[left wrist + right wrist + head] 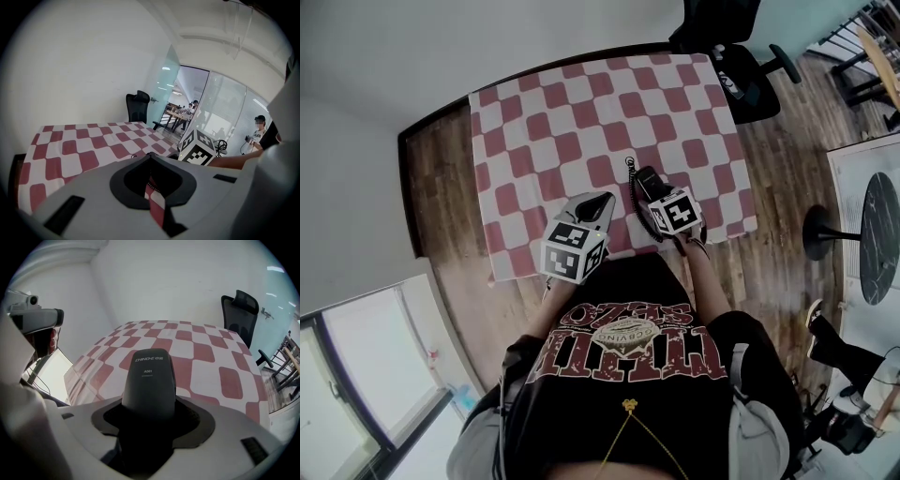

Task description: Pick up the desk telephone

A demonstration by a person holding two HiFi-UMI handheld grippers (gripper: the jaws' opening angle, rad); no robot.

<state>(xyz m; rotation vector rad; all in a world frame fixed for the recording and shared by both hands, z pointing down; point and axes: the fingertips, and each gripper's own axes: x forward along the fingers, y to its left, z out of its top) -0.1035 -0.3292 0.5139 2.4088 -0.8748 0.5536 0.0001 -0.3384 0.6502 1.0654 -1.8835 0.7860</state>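
The desk telephone (644, 181) is a black unit with a coiled cord (631, 170), near the front edge of the checkered table (581, 112). My right gripper (652, 199) is shut on it. In the right gripper view the telephone (149, 378) fills the space between the jaws of that gripper (150, 420), with its printed end pointing away over the cloth. My left gripper (597, 202) hangs just left of it, shut, its tips together with nothing in them. In the left gripper view only a thin slit of cloth shows between the jaws of the left gripper (152, 178).
The red and white cloth covers the table (201, 352). A black office chair (742, 58) stands at the far right corner. To the right are a dark round table (878, 236) and wooden floor. People stand far off behind a glass wall (220, 112).
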